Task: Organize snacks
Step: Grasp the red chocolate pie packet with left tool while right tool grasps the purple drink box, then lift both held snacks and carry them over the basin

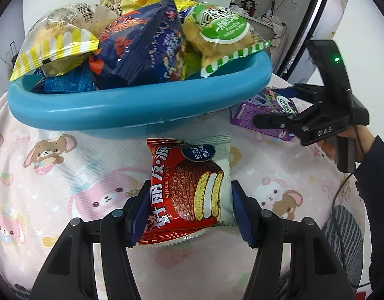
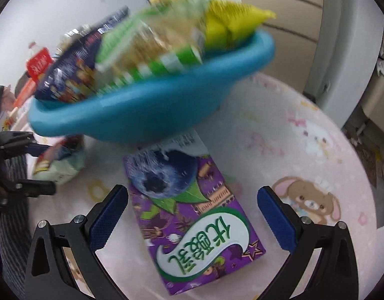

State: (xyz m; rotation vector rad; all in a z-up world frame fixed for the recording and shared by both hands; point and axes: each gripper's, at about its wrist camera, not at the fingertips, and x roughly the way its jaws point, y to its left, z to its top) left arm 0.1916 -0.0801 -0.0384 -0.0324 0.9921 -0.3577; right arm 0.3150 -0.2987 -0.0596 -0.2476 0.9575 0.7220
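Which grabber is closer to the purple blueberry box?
Right. The right gripper hangs over the purple box, one open finger on each side of it. The left gripper is farther off, in front of the blue bowl, shut on the red chocolate pie packet.

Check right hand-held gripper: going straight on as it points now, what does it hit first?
Likely the purple blueberry yogurt carton, lying flat between the open fingers of the right hand-held gripper. Beyond it sits the blue basin; depth unclear.

You see a blue basin (image 1: 132,110), a red pie packet (image 1: 187,187), a purple carton (image 2: 192,215), and a pink bunny-print cloth (image 1: 66,175).
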